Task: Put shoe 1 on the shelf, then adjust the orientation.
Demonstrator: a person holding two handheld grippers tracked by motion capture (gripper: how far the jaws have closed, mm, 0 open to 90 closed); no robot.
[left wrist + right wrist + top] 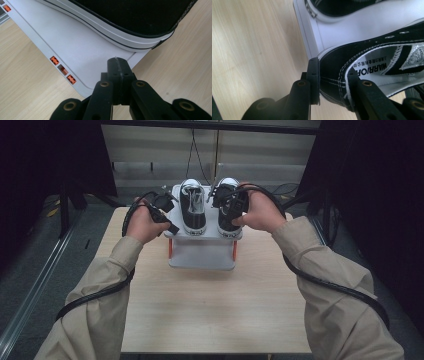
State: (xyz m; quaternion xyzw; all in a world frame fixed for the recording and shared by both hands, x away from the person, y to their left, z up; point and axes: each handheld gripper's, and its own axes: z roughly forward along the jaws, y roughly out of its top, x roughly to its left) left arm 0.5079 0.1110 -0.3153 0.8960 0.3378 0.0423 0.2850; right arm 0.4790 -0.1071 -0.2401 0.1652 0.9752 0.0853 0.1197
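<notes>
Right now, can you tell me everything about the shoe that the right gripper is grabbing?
The right shoe is a black canvas sneaker with a white rubber sole, white toe cap, white stitching and metal eyelets. Inside, the pale insole carries printed letters. It stands upright on the white rack, beside its matching left shoe, heel toward the person. The right gripper has its jaws shut on the heel wall, one jaw outside and one inside the opening.

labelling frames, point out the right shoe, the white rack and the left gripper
right shoe (pixel 332 67): right gripper view, black heel canvas
white rack (pixel 75 47): left gripper view, bare top shelf
left gripper (pixel 117 66): left gripper view, tips of its closed jaws
</notes>
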